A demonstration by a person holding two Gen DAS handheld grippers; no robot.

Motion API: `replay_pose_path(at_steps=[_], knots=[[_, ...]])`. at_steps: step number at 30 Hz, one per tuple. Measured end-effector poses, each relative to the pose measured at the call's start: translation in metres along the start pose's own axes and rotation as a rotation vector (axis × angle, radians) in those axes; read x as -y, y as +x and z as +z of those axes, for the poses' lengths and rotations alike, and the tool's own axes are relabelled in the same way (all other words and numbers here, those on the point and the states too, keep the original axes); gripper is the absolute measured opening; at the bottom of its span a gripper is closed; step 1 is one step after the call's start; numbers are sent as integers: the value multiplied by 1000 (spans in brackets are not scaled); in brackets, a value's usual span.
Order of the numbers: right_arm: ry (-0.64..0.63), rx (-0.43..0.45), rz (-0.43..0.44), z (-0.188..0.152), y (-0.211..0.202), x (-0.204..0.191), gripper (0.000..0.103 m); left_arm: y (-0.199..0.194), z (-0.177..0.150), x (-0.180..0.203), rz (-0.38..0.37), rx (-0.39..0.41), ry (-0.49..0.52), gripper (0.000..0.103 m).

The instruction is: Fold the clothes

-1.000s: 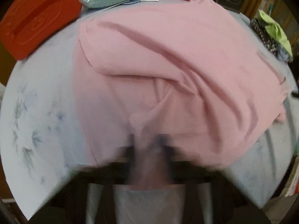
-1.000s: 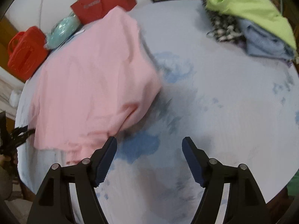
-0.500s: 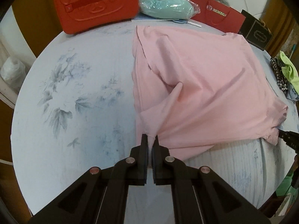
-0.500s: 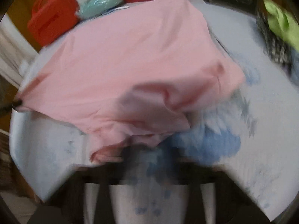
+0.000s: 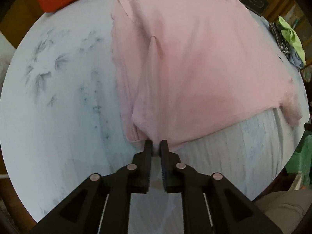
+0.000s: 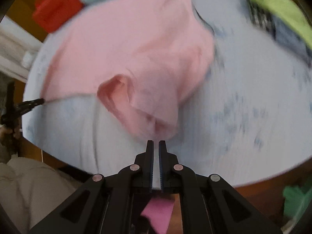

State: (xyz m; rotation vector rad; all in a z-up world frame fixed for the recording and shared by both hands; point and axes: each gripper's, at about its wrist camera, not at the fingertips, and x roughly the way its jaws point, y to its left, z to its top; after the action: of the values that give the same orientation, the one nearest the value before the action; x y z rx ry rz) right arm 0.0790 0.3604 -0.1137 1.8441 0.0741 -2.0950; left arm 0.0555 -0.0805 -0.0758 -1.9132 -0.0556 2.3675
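Right wrist view motion-blurred; far items smeared, no writing readable in either view. Pink shirt [image 5: 195, 68] lies spread on the round surface [image 5: 58, 107], its far edge partly cut off. Left tongs [image 5: 155, 146] pressed nearly together, pinching the shirt's near left corner. Right tongs [image 6: 156, 146] pinching the bunched near right corner [image 6: 156, 124]; pink cloth shows below the jaws. Red case [image 6: 56, 7] far left, clothes pile [image 6: 276, 5] far right.
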Motion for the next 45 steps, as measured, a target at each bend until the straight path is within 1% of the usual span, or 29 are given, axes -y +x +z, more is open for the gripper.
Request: replay_pose_path(at_steps=[1,3,4,5,6,8,10,12,14,18,19,20,21,22,23,24,25,26,27,29,31,32,34,35,36,37,41,43,45], knots=[[14,0,-11,-1,0,4,13,-7,2,-2,-1,18,-8,19],[42,32,-29,3,-7,14,31,-25,12,-6,17,86,-24,44],[56,58,-33,7,-13,20,35,-34,17,-9,26,120,-32,48],[72,88,-34,13,-19,26,42,-41,23,-11,31,149,-42,50],[88,118,-35,19,-25,32,43,-46,32,-13,31,179,-57,50],[123,164,-30,30,-29,44,43,-46,49,-15,23,207,-67,50],[165,197,-31,46,-28,56,43,-36,68,-13,42,216,-68,50],[174,206,-35,61,-22,61,43,-20,89,-14,27,206,-81,50],[166,211,-34,72,-14,57,43,-9,99,-9,-19,191,-86,50],[168,205,-41,99,1,57,43,7,113,5,-33,174,-56,50],[170,201,-40,104,4,58,45,12,116,8,-33,164,-52,50],[171,196,-46,108,8,58,53,16,118,10,-32,154,-51,50],[171,189,-59,112,14,57,64,19,120,11,-20,143,-57,46],[171,179,-68,115,19,57,65,23,122,11,-8,133,-62,39],[172,167,-72,118,24,57,65,26,123,10,5,125,-68,14],[173,154,-76,120,29,57,65,29,124,8,14,110,-84,4],[174,141,-79,123,34,57,49,30,124,6,8,104,-102,4],[167,127,-82,125,39,56,14,30,124,7,3,104,-109,4],[147,117,-92,127,42,52,3,30,124,8,-2,104,-115,4],[117,117,-144,127,40,46,3,25,123,18,-30,111,-87,3],[134,118,-204,124,36,53,3,16,117,44,-94,117,13,4],[155,104,-221,122,37,61,3,12,113,57,-101,115,69,4],[182,94,-243,118,38,73,4,6,107,64,-90,116,105,14],[194,91,-251,116,39,78,4,3,106,62,-79,121,101,32],[203,94,-249,115,38,82,5,-2,106,54,-56,142,75,45],[211,102,-235,113,35,83,7,-9,105,47,-44,163,48,46],[204,139,-211,109,26,77,7,-15,120,8,7,203,-75,46],[201,139,-201,108,26,75,8,-2,133,-15,24,206,-109,46],[201,132,-201,107,29,74,8,7,140,-21,15,198,-121,46]])
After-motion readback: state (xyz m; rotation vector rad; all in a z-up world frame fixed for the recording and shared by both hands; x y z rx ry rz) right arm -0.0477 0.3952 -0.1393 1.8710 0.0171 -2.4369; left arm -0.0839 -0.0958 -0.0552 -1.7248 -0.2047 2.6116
